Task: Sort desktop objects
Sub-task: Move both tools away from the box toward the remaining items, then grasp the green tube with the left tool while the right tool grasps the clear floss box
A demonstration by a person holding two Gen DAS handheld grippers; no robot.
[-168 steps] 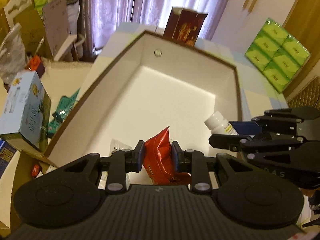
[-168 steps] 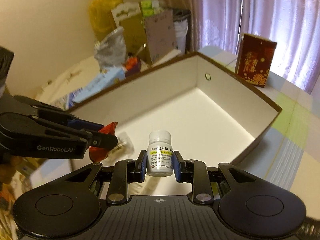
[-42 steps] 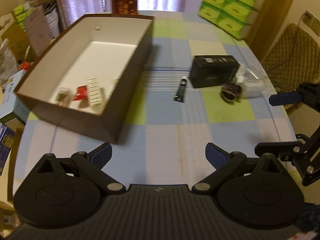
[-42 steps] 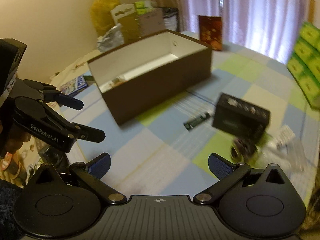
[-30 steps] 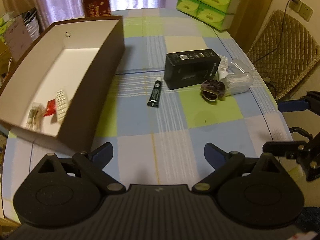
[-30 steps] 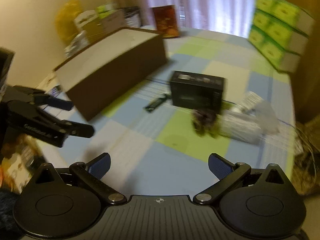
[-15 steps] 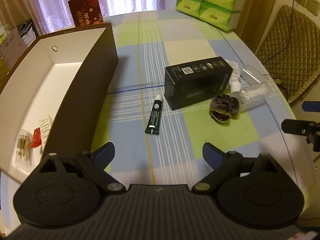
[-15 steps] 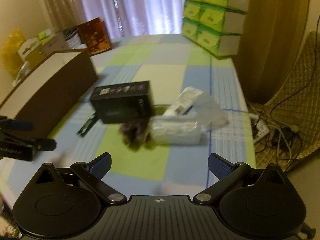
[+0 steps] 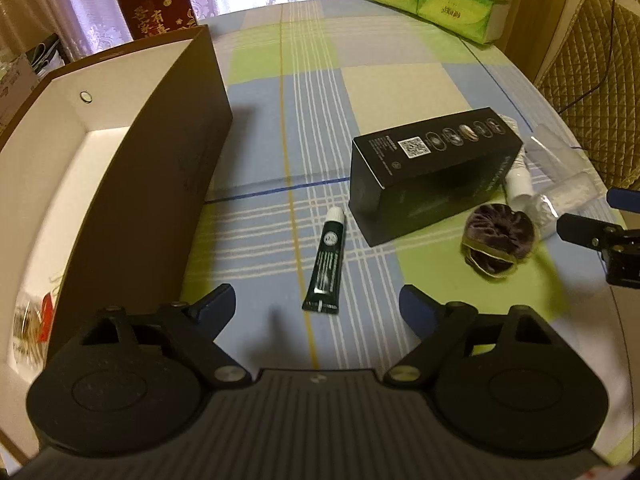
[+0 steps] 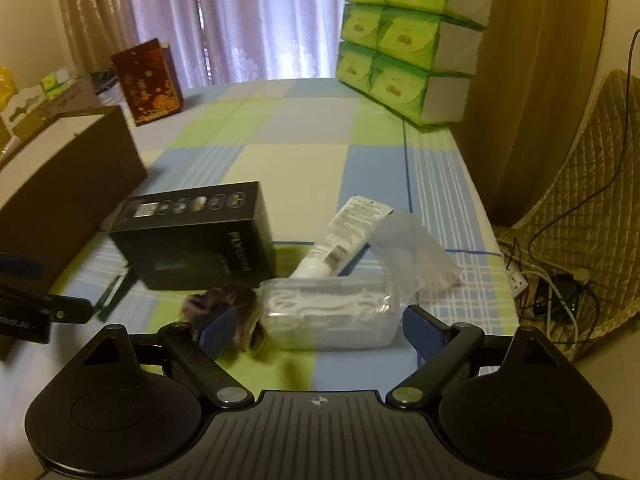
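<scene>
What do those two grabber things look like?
Both the left gripper and the right gripper are matte black plastic, with a ribbed middle plate, two round discs, silver pivot screws and thin fingers tipped with blue pads. A small crosshair mark sits on the plate. No sleeves or cables show.

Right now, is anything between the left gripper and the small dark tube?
Nothing visible. The left gripper is open, and the tube lies flat on the tablecloth just ahead of its fingertips. The black box sits beyond it to the right, apart.
</scene>
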